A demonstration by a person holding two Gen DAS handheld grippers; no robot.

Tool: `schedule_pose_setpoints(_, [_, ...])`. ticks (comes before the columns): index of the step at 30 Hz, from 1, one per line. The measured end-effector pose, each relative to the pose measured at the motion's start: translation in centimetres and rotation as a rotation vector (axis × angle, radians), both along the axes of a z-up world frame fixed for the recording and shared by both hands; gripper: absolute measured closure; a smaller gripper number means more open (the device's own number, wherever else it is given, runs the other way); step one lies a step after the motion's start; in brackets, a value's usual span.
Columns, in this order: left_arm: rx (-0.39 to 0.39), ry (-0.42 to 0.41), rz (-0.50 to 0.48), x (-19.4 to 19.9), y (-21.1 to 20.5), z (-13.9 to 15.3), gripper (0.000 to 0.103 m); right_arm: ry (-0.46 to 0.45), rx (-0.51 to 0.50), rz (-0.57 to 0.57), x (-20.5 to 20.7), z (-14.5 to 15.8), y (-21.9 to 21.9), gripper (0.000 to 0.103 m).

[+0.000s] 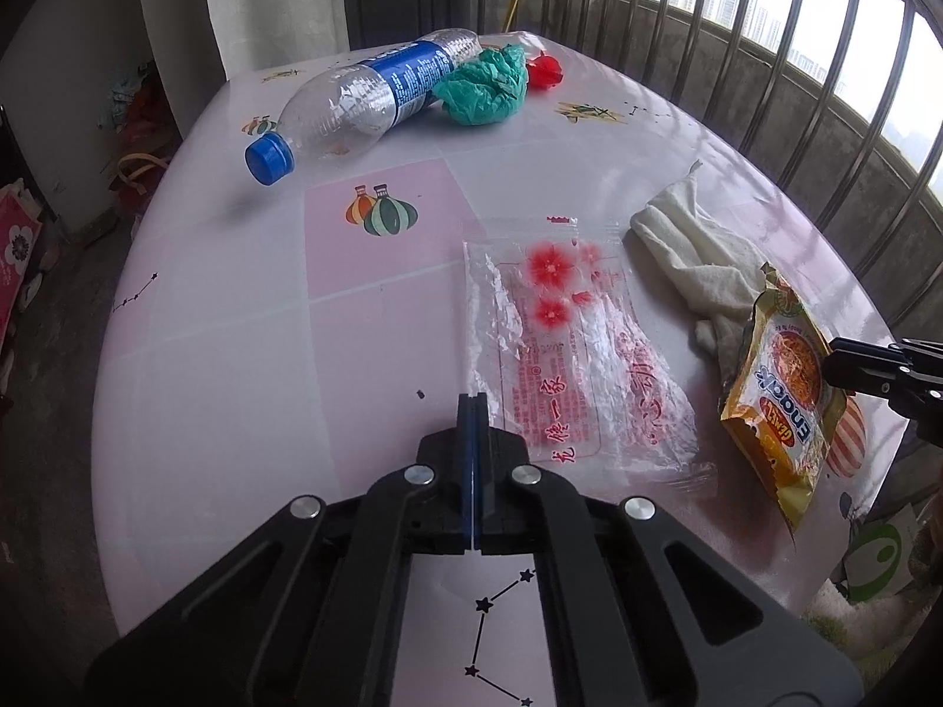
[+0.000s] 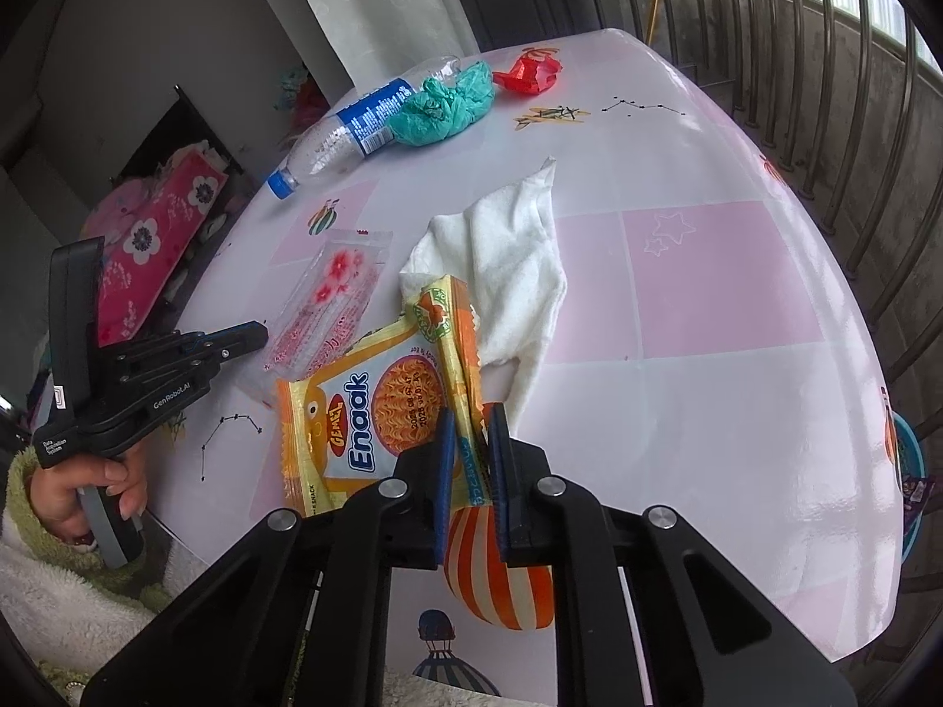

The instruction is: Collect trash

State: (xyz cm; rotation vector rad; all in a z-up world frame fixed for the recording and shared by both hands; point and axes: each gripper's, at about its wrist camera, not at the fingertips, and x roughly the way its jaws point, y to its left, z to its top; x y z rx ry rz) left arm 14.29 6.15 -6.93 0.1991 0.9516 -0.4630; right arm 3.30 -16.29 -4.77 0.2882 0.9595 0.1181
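A yellow Enaak snack wrapper [image 2: 365, 406] lies at the table's near edge; it also shows in the left wrist view [image 1: 778, 395]. My right gripper [image 2: 471, 442] has its jaws closed on the wrapper's raised right edge. My left gripper [image 1: 473, 412] is shut and empty, just left of a clear plastic bag with red flowers [image 1: 566, 353], which also shows in the right wrist view [image 2: 330, 300]. Farther back lie an empty plastic bottle [image 1: 365, 100], a crumpled green bag [image 1: 486, 88] and a red wrapper [image 1: 545, 68].
A white cloth [image 2: 513, 271] lies beside the snack wrapper on the pink table [image 2: 737, 353]. A metal railing [image 1: 825, 88] runs along the right and far sides. Clutter and a pink floral bag [image 2: 159, 235] sit on the floor to the left.
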Motion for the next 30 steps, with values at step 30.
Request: schedule_pose_setpoints(30, [-0.337, 0.353, -0.016, -1.8, 3.5, -1.1, 0.081, -0.019, -0.014, -0.012, -0.4, -0.1, -0.5, 0.094])
